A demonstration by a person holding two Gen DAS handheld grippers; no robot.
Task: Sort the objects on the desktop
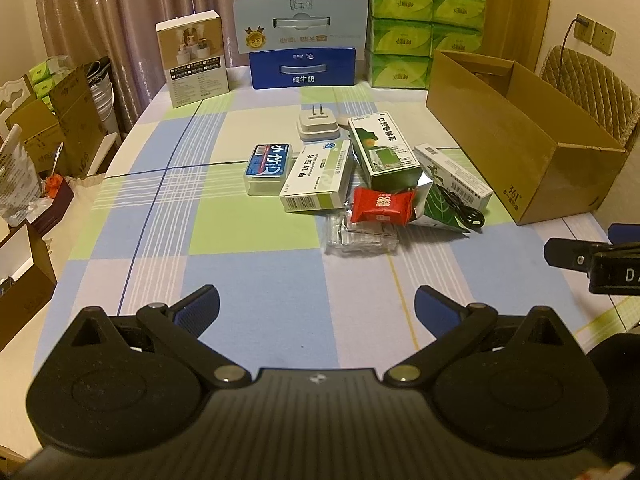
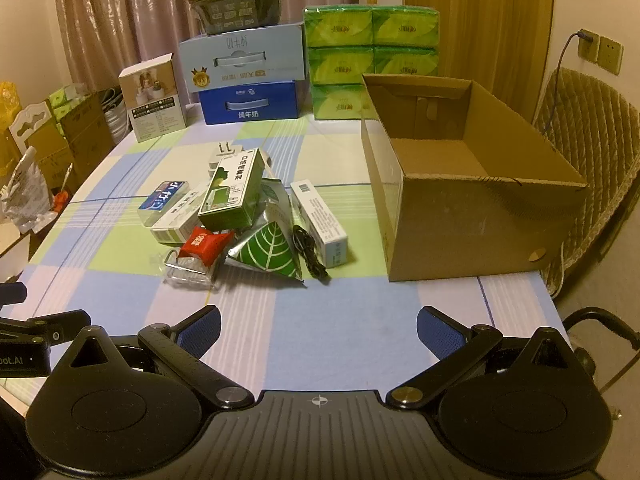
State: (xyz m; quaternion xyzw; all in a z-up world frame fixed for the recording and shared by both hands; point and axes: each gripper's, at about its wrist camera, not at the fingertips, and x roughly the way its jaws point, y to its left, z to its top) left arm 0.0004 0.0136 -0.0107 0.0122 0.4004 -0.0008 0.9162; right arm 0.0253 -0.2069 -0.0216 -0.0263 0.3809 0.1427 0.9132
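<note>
A pile of small objects lies mid-table: a blue tin [image 1: 267,167], a white-green medicine box [image 1: 318,179], a green spray box [image 1: 382,145], a red snack packet [image 1: 382,205], a leaf-print foil pouch [image 2: 269,251], a white box [image 2: 320,222], a black cable [image 2: 307,254], a clear plastic case [image 1: 360,237] and a white plug adapter [image 1: 318,124]. An open, empty cardboard box [image 2: 472,208] stands to the right of the pile. My left gripper [image 1: 316,308] and right gripper [image 2: 318,328] are both open and empty, near the table's front edge, well short of the pile.
Milk cartons [image 1: 302,44], green tissue packs [image 1: 424,34] and a white product box [image 1: 194,58] line the table's back edge. Cardboard boxes and bags [image 1: 60,120] stand left of the table. A padded chair [image 2: 592,152] is at the right.
</note>
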